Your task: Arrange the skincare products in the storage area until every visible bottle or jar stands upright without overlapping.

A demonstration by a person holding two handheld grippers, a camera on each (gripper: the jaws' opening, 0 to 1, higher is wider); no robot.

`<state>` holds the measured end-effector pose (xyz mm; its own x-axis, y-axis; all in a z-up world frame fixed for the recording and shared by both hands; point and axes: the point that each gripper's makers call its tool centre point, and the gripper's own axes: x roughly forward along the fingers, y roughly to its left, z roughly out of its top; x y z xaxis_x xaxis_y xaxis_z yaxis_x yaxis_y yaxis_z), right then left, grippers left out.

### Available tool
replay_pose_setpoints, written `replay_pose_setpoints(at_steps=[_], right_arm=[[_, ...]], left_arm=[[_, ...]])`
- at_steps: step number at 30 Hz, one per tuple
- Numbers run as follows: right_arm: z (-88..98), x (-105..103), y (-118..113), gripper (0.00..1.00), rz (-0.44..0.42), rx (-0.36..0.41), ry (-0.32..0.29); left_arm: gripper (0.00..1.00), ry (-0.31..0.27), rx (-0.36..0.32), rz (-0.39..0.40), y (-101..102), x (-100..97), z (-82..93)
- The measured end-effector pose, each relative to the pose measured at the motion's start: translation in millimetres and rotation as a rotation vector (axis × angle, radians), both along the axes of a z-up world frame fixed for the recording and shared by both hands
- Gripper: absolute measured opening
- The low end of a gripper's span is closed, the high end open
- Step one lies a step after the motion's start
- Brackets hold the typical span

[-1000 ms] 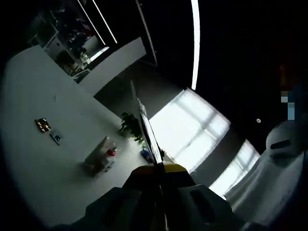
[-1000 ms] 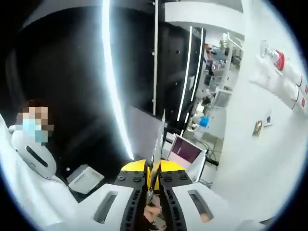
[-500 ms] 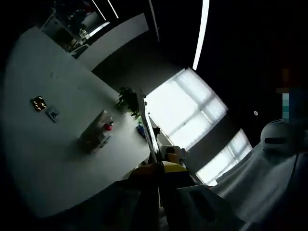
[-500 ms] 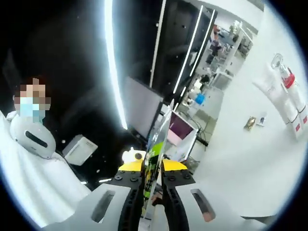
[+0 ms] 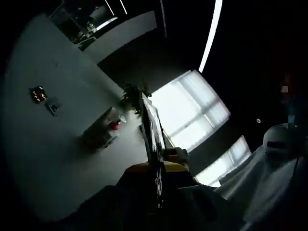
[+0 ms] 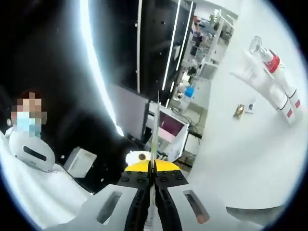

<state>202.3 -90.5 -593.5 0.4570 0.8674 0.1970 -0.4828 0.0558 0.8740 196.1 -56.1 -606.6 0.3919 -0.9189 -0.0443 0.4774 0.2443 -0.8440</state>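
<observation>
— Both tongs?
— My left gripper and right gripper each pinch a thin flat card edge-on, pointing up at the room.
— Skincare bottles?
— I can't tell where.

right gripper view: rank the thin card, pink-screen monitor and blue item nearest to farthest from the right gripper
1. thin card, clamped in right gripper
2. pink-screen monitor, just beyond, right
3. blue item, farther back, upper right
</observation>
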Motion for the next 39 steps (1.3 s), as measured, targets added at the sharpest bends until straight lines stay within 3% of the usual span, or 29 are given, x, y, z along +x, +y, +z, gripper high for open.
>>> replay_pose_setpoints(at_steps=[4, 12, 17, 21, 25, 28, 39], right_arm=[[-15.6, 7, 2, 0.01, -0.010, -0.001, 0.066], [-37.4, 20, 1, 0.01, -0.019, -0.005, 0.145], [-50.7, 28, -1, 0.01, -0.041, -0.029, 0.186], [-65.0, 34, -3, 0.02, -0.059, -0.061, 0.214], [-75.4, 40, -1, 0.02, -0.066, -0.099, 0.238], [-79.8, 43, 0, 0.02, -0.065, -0.134, 0.235], [-100.7, 50, -5, 0.11, -0.093, -0.281, 0.128]], left_arm=[[0.13, 0.031, 0.018, 0.019, -3, -2.3, -13.7], [0.08, 0.136, 0.014, 0.037, -10, -7.5, -38.8], [0.07, 0.186, 0.015, 0.085, -9, 2.6, -50.0], [0.00, 0.213, 0.016, 0.132, -6, 13.9, -56.4], [0.00, 0.213, 0.074, 0.154, -4, 19.2, -66.3], [0.00, 0.222, 0.077, 0.158, -3, 21.9, -71.2], [0.00, 0.221, 0.071, 0.139, -6, 31.5, -79.5]])
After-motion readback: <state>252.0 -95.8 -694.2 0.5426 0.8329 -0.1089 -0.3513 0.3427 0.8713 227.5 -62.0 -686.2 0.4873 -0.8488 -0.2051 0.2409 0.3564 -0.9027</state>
